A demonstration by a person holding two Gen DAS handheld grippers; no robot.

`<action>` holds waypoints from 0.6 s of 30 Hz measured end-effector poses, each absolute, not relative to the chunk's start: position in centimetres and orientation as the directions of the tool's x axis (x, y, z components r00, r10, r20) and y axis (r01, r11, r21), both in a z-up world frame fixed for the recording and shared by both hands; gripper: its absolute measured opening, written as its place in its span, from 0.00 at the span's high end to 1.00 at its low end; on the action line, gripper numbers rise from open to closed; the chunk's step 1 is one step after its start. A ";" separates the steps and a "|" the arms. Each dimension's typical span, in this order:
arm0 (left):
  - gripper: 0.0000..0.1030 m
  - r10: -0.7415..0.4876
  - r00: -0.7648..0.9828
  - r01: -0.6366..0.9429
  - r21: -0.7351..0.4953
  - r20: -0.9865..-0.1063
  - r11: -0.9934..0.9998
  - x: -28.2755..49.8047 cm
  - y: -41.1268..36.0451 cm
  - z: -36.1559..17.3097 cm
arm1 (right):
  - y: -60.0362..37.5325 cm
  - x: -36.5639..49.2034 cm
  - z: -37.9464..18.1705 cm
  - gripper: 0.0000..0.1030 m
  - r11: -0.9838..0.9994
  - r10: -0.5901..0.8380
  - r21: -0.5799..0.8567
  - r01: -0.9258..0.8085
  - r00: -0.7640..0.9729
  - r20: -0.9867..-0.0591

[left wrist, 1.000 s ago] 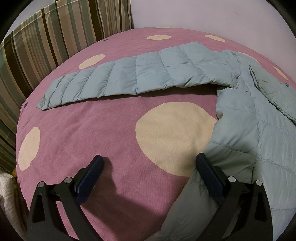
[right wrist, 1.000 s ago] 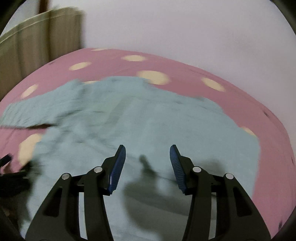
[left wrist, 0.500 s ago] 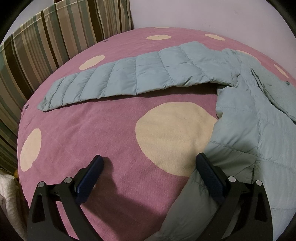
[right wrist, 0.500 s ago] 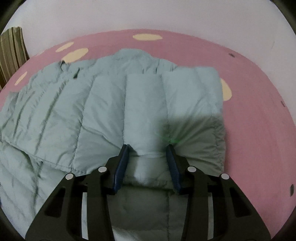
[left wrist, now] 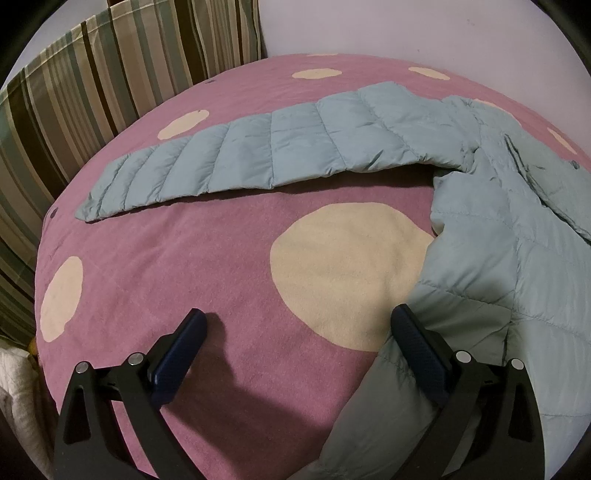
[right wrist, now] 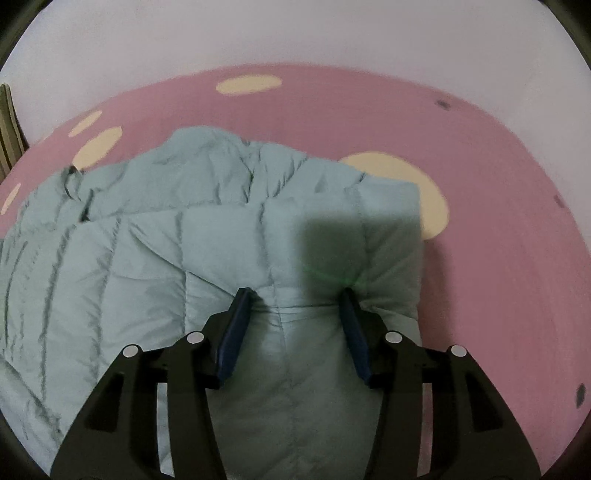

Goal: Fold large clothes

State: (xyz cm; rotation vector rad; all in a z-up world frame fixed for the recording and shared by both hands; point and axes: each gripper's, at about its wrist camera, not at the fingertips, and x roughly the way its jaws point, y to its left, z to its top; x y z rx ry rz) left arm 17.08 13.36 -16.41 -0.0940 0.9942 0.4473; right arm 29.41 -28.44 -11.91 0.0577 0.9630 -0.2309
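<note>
Jacket [right wrist: 155, 280] fabric, pale blue-green and quilted, bunches up between the dark blue pads of the right gripper [right wrist: 295, 299], nearest in the right wrist view; the jaws have just been opening a little and stand partly apart, their tips sunk into the puffy cloth with a ridge of it between them, though whether the pads press on it cannot be told. The gripper's shadow falls across that fold. Beyond it the body of the jacket spreads to the left over a pink bedspread [right wrist: 498, 177] with cream spots, and a pale wall [right wrist: 295, 33] stands behind. In the left wrist view the left gripper [left wrist: 295, 325] has its jaws wide apart with nothing between them; its right finger [left wrist: 417, 350] lies against the jacket's [left wrist: 498, 258] edge while the other finger [left wrist: 181, 350] sits over bare bedspread [left wrist: 184, 258]. Past a big cream spot [left wrist: 347, 269], one sleeve [left wrist: 258, 155] stretches flat to the left across the bed. Farther back, a striped curtain [left wrist: 92, 92] hangs at the left, beside the wall [left wrist: 406, 29].
</note>
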 end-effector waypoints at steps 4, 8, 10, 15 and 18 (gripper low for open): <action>0.04 0.322 0.462 -0.405 0.126 -0.826 0.906 17.1 13.3 -16.4 | -26.9 26.3 -10.2 0.52 0.981 -0.133 -0.018 0.195 0.595 -0.793; 0.04 0.321 0.463 -0.405 0.125 -0.826 0.906 17.1 13.3 -16.5 | -25.0 24.3 -11.4 0.51 0.989 -0.115 -0.035 0.145 0.589 -0.800; 0.04 0.325 0.465 -0.405 0.128 -0.823 0.905 17.1 13.3 -16.4 | -24.3 24.3 -12.7 0.50 0.989 -0.135 -0.071 0.133 0.576 -0.806; 0.04 0.326 0.464 -0.405 0.130 -0.824 0.905 17.1 13.4 -16.5 | -24.3 24.5 -14.1 0.47 0.986 -0.151 -0.080 0.149 0.572 -0.806; 0.04 0.328 0.463 -0.405 0.133 -0.824 0.905 17.1 13.3 -16.5 | -24.3 24.6 -14.3 0.47 0.985 -0.154 -0.081 0.151 0.574 -0.804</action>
